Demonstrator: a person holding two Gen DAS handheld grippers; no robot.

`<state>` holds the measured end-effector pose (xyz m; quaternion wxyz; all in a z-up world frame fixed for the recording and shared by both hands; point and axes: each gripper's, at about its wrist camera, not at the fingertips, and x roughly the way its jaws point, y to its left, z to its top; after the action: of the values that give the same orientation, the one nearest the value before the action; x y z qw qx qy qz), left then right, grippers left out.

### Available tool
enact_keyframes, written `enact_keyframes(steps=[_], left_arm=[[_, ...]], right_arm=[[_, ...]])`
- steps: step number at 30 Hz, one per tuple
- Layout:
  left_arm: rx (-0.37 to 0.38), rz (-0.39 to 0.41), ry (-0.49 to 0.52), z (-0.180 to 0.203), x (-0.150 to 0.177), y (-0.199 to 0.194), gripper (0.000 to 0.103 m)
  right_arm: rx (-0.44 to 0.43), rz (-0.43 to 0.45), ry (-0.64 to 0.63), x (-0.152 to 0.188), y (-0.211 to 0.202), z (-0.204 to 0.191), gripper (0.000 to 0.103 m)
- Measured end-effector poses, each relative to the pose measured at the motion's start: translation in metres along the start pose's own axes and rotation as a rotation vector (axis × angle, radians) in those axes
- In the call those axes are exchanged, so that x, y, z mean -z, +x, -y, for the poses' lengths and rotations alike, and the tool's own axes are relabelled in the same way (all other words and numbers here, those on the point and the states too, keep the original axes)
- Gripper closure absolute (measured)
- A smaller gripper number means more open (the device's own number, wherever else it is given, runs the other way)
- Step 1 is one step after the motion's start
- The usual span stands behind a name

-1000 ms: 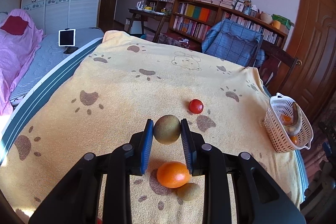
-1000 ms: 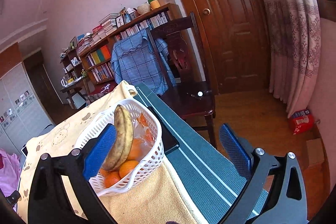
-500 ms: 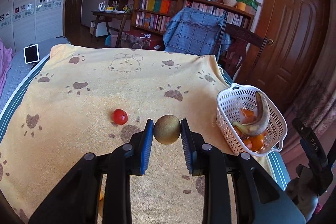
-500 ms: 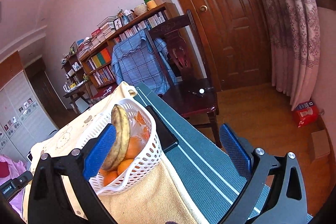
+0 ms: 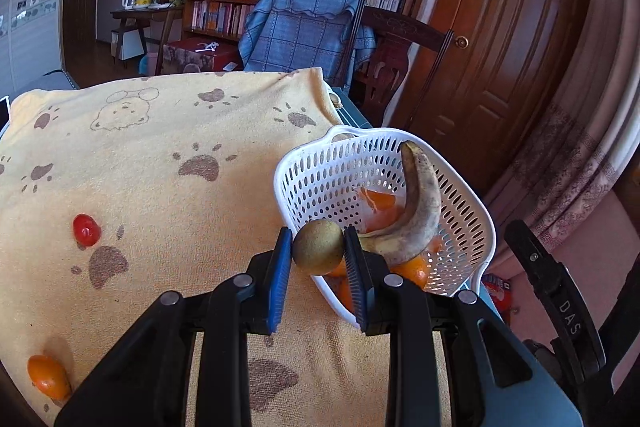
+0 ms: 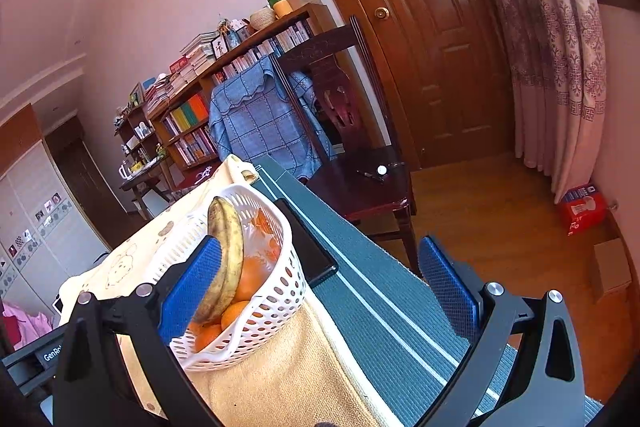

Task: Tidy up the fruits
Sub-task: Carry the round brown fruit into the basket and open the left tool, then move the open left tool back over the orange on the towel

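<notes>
Bright daylight throughout, warm on the yellow towel (image 5: pixel 168 163) at centre left of the left wrist view. Short soft shadows beside the fruit. Strong fisheye bending toward every edge, black vignette in the corners. Sharp at centre, slightly soft at the rim; pinkish cast on walls.

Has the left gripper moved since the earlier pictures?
Yes. The left gripper, shut on the brownish-green fruit, has swung right across the yellow blanket to the white basket.
</notes>
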<state>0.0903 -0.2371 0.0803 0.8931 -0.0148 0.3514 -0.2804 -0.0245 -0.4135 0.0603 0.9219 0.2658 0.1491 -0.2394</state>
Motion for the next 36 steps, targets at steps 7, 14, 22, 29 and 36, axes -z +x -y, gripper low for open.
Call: enact_keyframes(steps=[7, 14, 22, 29, 36], left_arm=[[0.037, -0.033, 0.025, 0.011, 0.007, 0.019, 0.076], [0.091, -0.028, 0.014, 0.007, 0.007, 0.017, 0.069], [0.117, 0.033, -0.019, -0.002, 0.005, -0.002, 0.02], [0.052, 0.065, -0.123, -0.033, 0.004, -0.009, 0.02], [-0.1, 0.133, -0.081, -0.04, 0.007, -0.022, 0.02]], right_arm=[[-0.003, -0.011, 0.004, 0.0, 0.003, 0.001, 0.003], [-0.004, -0.01, 0.0, 0.002, 0.004, -0.001, 0.003], [-0.006, -0.008, -0.008, 0.002, 0.004, -0.001, 0.003], [-0.008, 0.0, -0.018, 0.003, 0.003, -0.002, 0.003], [-0.01, 0.02, -0.045, 0.003, 0.0, -0.008, 0.003]])
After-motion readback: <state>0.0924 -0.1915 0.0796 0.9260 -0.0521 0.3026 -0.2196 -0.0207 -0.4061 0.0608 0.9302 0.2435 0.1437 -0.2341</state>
